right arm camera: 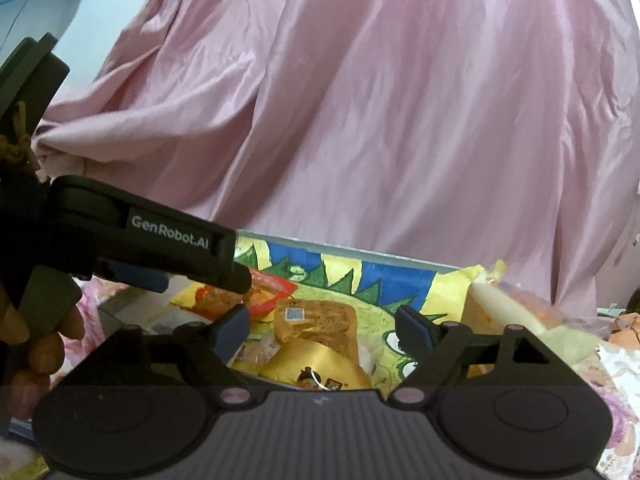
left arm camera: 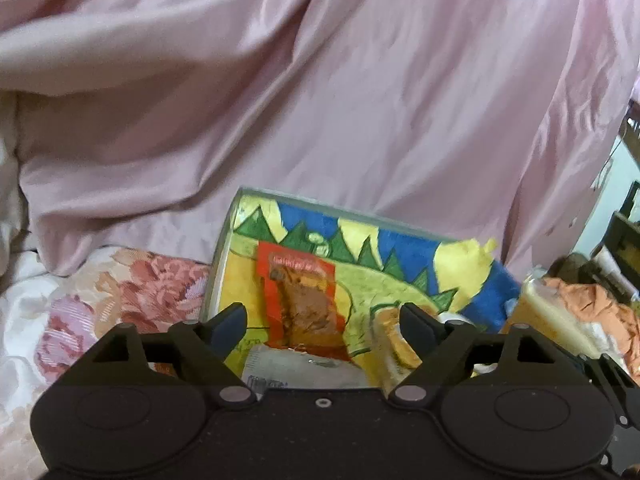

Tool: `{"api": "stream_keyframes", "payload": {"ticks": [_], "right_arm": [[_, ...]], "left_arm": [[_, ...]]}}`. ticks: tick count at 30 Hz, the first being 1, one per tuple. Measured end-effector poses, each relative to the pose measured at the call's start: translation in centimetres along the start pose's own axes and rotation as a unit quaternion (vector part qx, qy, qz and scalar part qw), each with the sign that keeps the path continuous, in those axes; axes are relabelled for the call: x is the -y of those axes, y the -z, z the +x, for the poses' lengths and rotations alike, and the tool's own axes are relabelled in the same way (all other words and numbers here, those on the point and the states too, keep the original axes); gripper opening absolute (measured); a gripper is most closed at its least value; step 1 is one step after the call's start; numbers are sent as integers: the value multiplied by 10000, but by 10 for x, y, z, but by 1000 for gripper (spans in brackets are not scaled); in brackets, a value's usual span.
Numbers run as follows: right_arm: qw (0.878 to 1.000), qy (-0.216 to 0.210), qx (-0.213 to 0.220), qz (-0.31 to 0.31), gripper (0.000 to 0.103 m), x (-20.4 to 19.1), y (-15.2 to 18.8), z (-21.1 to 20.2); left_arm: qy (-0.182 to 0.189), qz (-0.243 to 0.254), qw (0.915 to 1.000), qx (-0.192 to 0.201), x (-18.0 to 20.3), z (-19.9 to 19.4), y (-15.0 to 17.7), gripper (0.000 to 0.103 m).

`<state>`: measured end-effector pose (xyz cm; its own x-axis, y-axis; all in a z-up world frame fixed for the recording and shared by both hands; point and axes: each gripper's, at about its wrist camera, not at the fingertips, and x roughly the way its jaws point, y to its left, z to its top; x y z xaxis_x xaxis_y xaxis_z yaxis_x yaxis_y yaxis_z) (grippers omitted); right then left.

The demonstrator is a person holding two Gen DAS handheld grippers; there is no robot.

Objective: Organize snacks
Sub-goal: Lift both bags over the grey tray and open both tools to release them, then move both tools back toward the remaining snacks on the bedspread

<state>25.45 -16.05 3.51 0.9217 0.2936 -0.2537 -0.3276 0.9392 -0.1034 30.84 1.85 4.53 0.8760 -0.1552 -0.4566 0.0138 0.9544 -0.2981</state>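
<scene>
A shallow box [left arm camera: 222, 248] with a yellow, blue and green picture on its floor lies on the bed. A red snack packet [left arm camera: 304, 300] lies flat inside it. My left gripper [left arm camera: 322, 320] hangs open just over that packet, with a white packet [left arm camera: 296, 368] under its base and an orange-gold packet [left arm camera: 394, 340] by its right finger. In the right wrist view my right gripper [right arm camera: 322, 328] is open above a gold snack packet [right arm camera: 320, 344] in the box [right arm camera: 360, 254]. Neither gripper's pads press on anything. The left gripper [right arm camera: 236, 276] reaches in from the left over the red packet [right arm camera: 266, 290].
Pink cloth [left arm camera: 320, 100] rises right behind the box. A floral bedsheet [left arm camera: 120, 288] lies to the left. A pale yellow packet [left arm camera: 552, 316] and crumpled orange wrapping [left arm camera: 600, 304] sit right of the box. A hand [right arm camera: 44, 344] holds the left gripper.
</scene>
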Motion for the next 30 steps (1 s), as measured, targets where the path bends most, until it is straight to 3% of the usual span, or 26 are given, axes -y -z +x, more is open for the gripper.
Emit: {"api": "stream_keyframes", "payload": {"ticks": [7,20,30], "right_arm": [[9991,20,392,155,99,10,-15,-44],[9907,239,1141,701,103,17,-21,-125],[9896,215,1175,800,103,3,-12,-163]], "left_arm": [[-91,-72,9991,408,4,-48,-4,102],[-273,111,9956,892,-2,-142,14,102],[-414,309,9944,917,-17,-192,48,102]]}}
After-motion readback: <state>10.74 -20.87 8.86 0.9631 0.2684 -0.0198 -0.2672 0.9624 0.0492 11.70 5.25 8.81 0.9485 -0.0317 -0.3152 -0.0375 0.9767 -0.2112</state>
